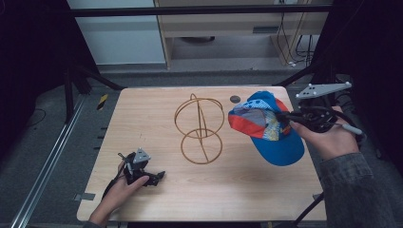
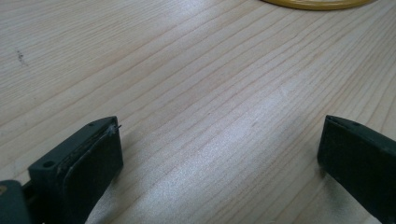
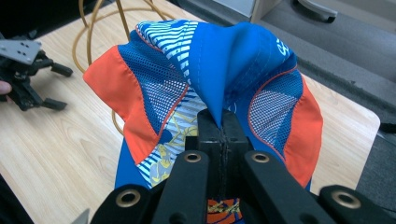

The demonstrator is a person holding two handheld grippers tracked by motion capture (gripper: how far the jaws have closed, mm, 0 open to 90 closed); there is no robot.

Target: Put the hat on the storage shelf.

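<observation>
The right gripper (image 1: 285, 116), raised at the table's (image 1: 157, 190) right edge, has its jaws clamped on the blue-and-orange cap (image 1: 266, 126) (crown fabric pinched), held beside the wire stand (image 1: 199, 128). The left gripper (image 1: 159, 175) rests low near the front-left, jaws wide apart.

One wooden table (image 1: 142, 114) carries one cap (image 1: 266, 124) (blue, with orange panels and patterned patches), one golden wire stand (image 1: 199, 129) built from hoops, and one small dark round disc (image 1: 235, 99) near the far edge. Two hand-held grippers are in play, one per hand: the left gripper (image 1: 154, 177) low over the near-left of the tabletop, and the right gripper (image 1: 285, 115) at the cap. Two hands show as well, the left hand (image 1: 119, 187) and the right hand (image 1: 328, 137).
</observation>
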